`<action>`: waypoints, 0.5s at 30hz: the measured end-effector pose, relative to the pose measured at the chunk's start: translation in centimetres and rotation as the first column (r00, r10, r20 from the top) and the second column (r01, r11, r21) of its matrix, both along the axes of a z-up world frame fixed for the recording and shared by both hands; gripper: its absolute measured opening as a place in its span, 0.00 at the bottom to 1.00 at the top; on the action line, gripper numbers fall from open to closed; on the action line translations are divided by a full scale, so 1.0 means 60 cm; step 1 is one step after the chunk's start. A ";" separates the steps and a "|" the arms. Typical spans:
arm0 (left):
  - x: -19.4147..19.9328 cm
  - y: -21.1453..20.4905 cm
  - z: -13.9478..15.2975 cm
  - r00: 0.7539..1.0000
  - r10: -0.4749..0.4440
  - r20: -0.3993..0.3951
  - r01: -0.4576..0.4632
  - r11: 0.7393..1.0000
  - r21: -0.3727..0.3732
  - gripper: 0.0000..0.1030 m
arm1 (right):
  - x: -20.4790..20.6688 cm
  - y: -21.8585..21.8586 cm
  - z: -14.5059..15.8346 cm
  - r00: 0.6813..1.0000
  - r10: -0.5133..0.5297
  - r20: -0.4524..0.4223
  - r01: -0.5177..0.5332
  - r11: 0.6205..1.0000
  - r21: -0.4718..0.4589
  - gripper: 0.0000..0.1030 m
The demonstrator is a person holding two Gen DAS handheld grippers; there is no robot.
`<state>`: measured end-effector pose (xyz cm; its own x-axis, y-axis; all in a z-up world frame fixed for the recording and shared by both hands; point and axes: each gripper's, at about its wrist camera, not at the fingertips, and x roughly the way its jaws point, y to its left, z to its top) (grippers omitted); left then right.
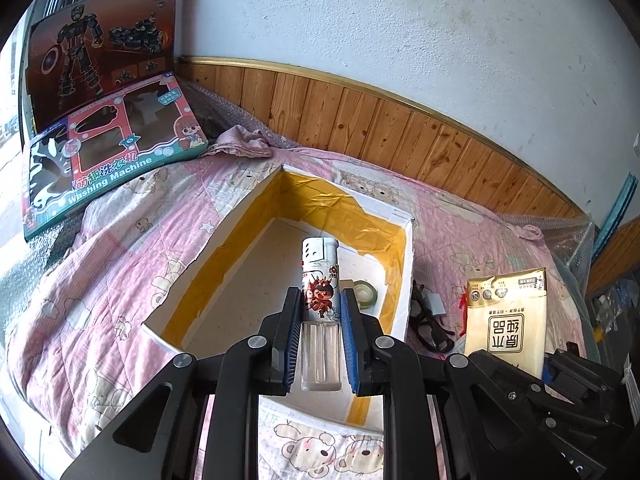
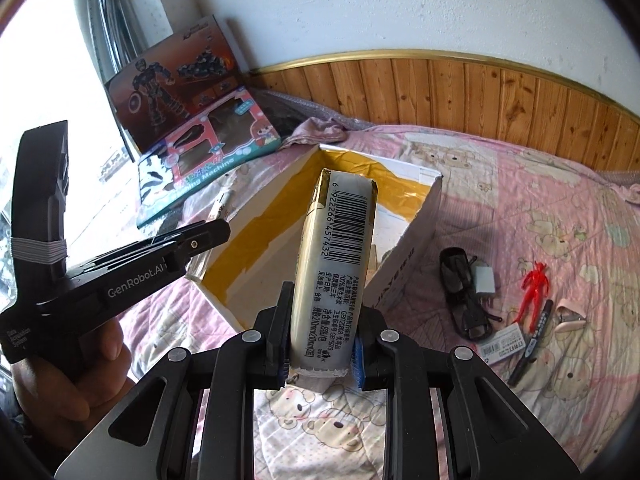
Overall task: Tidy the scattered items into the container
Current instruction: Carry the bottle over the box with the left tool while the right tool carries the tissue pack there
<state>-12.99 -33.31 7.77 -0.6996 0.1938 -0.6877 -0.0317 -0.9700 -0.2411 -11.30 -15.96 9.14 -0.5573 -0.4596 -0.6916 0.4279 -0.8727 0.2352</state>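
The left claw (image 1: 320, 320) is pinching a printed white lighter (image 1: 320, 280) over the yellow-taped white box (image 1: 404, 280); the right claw (image 2: 322, 344) is pinching a gold tissue pack (image 2: 336, 264). Lower each inside before spreading.

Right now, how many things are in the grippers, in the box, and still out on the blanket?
In grippers: 2, lighter and tissue pack
In box: 1, tape roll
On blanket: 6, sunglasses, charger, red figure, marker, tag, clipper
Total: 9

Glossy tissue pack (image 2: 336, 264), quilted cloth bedspread (image 2: 520, 184)
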 end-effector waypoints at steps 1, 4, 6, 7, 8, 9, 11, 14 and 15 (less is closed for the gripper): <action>-0.004 -0.003 -0.001 1.000 0.003 0.002 -0.003 1.000 0.001 0.20 | -0.006 -0.003 0.001 1.000 0.003 0.000 -0.003 1.000 0.003 0.24; -0.015 -0.010 -0.006 1.000 0.011 0.009 -0.011 1.000 0.002 0.20 | -0.025 -0.009 0.001 1.000 0.016 0.001 -0.016 1.000 0.012 0.24; -0.023 -0.014 -0.008 1.000 0.014 0.013 -0.014 1.000 0.003 0.20 | -0.039 -0.014 0.002 1.000 0.023 0.001 -0.023 1.000 0.020 0.24; -0.028 -0.015 -0.009 1.000 0.014 0.016 -0.015 1.000 0.004 0.20 | -0.046 -0.016 0.003 1.000 0.028 0.003 -0.028 0.999 0.022 0.24; -0.033 -0.017 -0.010 1.000 0.015 0.020 -0.015 1.000 0.005 0.20 | -0.054 -0.019 0.004 1.000 0.031 0.002 -0.031 0.999 0.025 0.24; -0.038 -0.019 -0.012 1.000 0.015 0.024 -0.016 1.000 0.005 0.20 | -0.062 -0.021 0.004 0.999 0.035 0.002 -0.035 0.999 0.029 0.24; -0.047 -0.020 -0.015 0.999 0.016 0.031 -0.016 1.000 0.004 0.20 | -0.079 -0.024 0.003 0.999 0.039 0.010 -0.040 0.999 0.031 0.24; -0.063 -0.021 -0.020 0.999 0.014 0.043 -0.014 1.000 0.003 0.20 | -0.106 -0.031 -0.002 0.999 0.047 0.023 -0.048 0.998 0.038 0.24; -0.068 -0.021 -0.022 0.999 0.014 0.047 -0.014 1.000 0.002 0.20 | -0.114 -0.034 -0.004 0.998 0.051 0.029 -0.052 0.998 0.039 0.24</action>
